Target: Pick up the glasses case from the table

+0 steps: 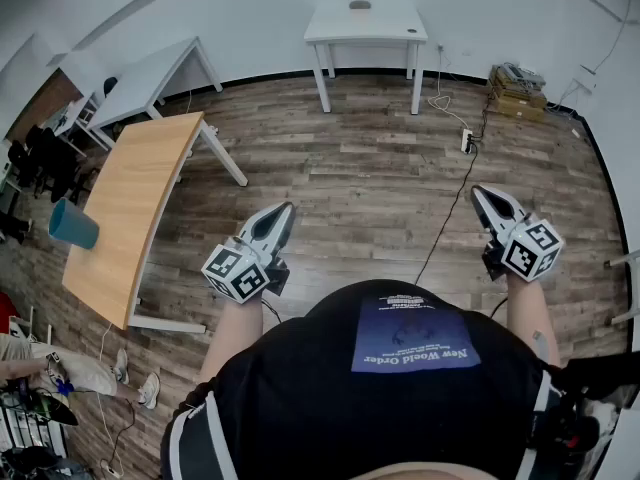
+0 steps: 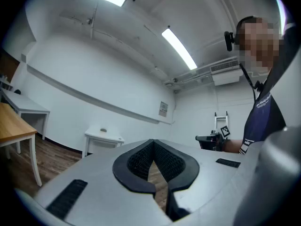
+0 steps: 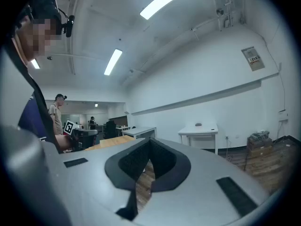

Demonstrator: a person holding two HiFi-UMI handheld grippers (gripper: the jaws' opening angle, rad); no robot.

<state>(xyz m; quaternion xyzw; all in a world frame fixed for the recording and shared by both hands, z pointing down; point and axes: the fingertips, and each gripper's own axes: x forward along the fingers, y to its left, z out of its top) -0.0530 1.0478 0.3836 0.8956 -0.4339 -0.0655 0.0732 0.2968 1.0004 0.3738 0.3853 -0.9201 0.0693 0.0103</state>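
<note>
- The plank floor (image 1: 380,198) fills the middle of the room, with a black cable (image 1: 445,218) running across it to a power strip (image 1: 467,141).
- A long wooden bench (image 1: 130,208) stands to the left, and a teal tub (image 1: 73,224) shows at its left edge.
- A white bench (image 1: 385,26) stands against the far wall, with stacked boxes (image 1: 517,92) on the floor to its right.
- The left gripper (image 1: 286,209) is held level above the floor. Its fingers (image 2: 141,161) are clenched tip to tip with nothing between them.
- The right gripper (image 1: 479,193) is also level, and its fingers (image 3: 162,161) are pressed together and empty.
- A small dark oval thing, the glasses case (image 1: 360,5) as far as its size lets me tell, lies on the white bench. It is well apart from both grippers and straight ahead of them.
</note>
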